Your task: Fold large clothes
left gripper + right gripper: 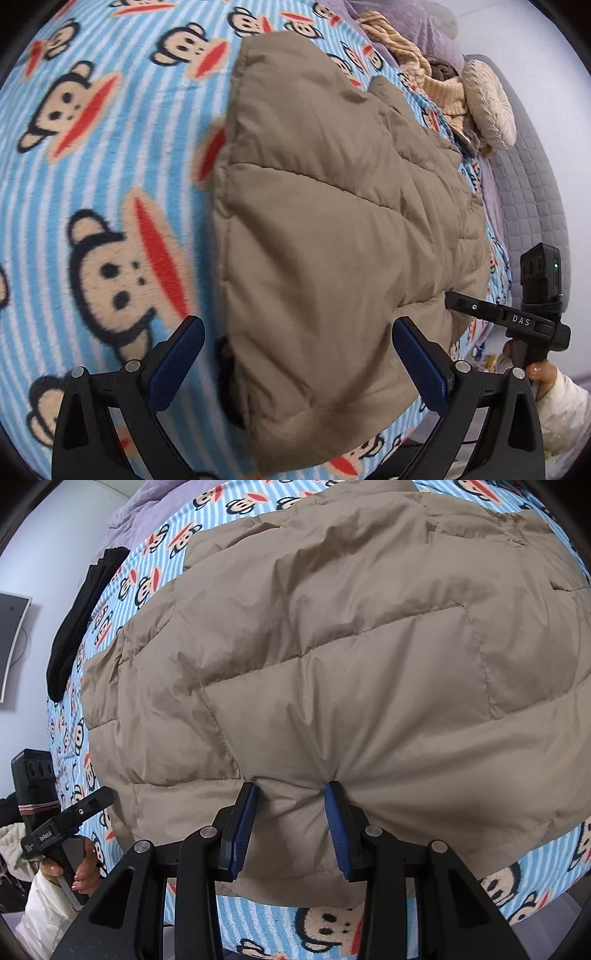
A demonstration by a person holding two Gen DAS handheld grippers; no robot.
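Observation:
A tan quilted padded coat (325, 206) lies spread on a blue striped monkey-print blanket (110, 177). My left gripper (299, 332) is open just above the coat's near corner, and its blue pads straddle the fabric without pinching it. My right gripper (290, 797) is shut on a puffy fold at the coat's (332, 646) near edge, where the cloth puckers between the pads. In the left wrist view the right gripper (458, 301) meets the coat's right edge, held by a hand (539, 373). The right wrist view shows the left gripper (99, 799) at the lower left.
A black garment (85, 627) lies along the bed's far left edge. A beige knit (436, 81), a round pleated cushion (487, 103) and a purple quilt (406, 22) are piled at the head. A grey quilted headboard (528, 184) borders the bed.

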